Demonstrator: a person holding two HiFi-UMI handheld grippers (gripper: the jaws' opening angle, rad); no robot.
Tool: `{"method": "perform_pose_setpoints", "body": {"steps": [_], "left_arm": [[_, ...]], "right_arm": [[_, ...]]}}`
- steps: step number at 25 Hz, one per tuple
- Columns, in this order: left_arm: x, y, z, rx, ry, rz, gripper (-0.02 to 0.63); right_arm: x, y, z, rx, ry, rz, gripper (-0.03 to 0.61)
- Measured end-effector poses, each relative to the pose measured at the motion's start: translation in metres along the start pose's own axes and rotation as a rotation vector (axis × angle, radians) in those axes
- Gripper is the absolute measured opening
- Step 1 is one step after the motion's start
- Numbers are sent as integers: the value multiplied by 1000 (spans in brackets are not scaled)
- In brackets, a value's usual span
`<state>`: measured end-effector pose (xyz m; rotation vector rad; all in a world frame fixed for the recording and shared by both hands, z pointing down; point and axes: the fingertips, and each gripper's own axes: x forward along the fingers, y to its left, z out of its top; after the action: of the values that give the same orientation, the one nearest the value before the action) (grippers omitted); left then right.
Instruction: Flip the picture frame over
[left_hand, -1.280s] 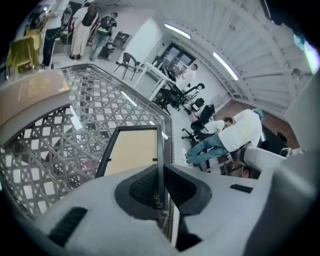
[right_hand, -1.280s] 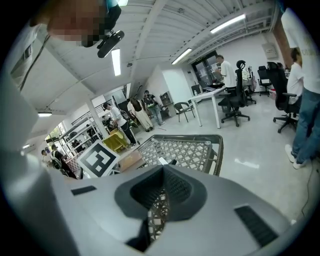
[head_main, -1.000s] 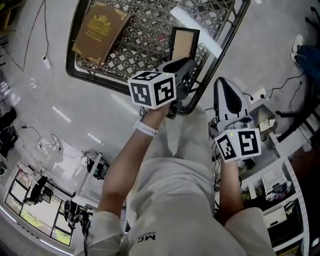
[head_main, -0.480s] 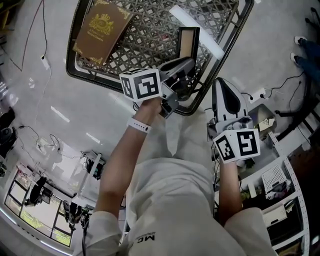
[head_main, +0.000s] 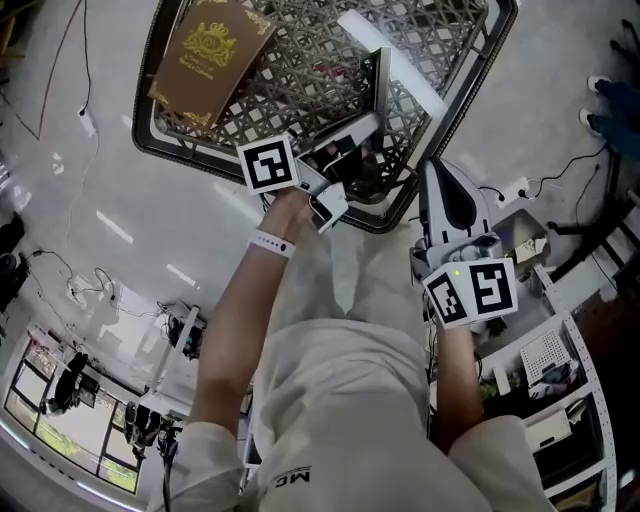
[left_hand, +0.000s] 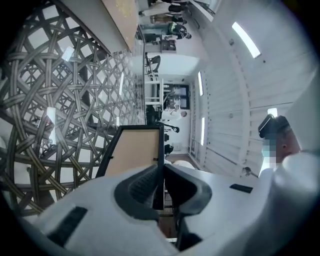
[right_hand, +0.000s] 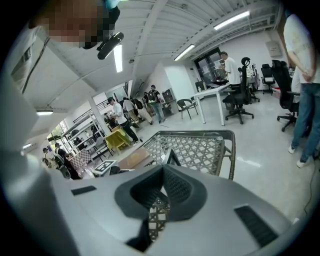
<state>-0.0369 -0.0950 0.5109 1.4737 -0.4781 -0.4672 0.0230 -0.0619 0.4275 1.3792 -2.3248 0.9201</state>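
Observation:
The picture frame (head_main: 380, 80), black with a tan backing board (left_hand: 132, 150), stands on edge above the woven lattice table (head_main: 150, 150), so the head view shows only its thin side. My left gripper (head_main: 365, 128) is shut on the frame's edge, and its pads (left_hand: 145, 182) pinch the black rim. My right gripper (head_main: 432, 172) hovers just off the table's near right corner. Its jaws are shut and hold nothing, and the table's weave (right_hand: 200, 147) lies ahead of it.
A brown book with gold print (head_main: 210, 50) lies on the table's far left. Shelving (head_main: 550, 370), cables and a power strip (head_main: 510, 190) sit on the floor to the right. People and office chairs (right_hand: 240, 95) are in the room beyond the table.
The left gripper rolled and moved a little farther over the table. This turned the frame from showing its tan back to standing edge-on. The right gripper shifted slightly toward the table.

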Motion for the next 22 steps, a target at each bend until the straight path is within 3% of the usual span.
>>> {"method": "perform_pose_setpoints", "body": {"steps": [9, 15, 22], "left_arm": [[-20, 2, 15, -67, -52, -40, 57], [-41, 16, 35, -35, -116, 28, 63], [-45, 25, 40, -11, -105, 64, 144]], "right_arm": [[10, 14, -1, 2, 11, 16, 17], [15, 23, -1, 0, 13, 29, 17], [17, 26, -1, -7, 19, 39, 17]]}}
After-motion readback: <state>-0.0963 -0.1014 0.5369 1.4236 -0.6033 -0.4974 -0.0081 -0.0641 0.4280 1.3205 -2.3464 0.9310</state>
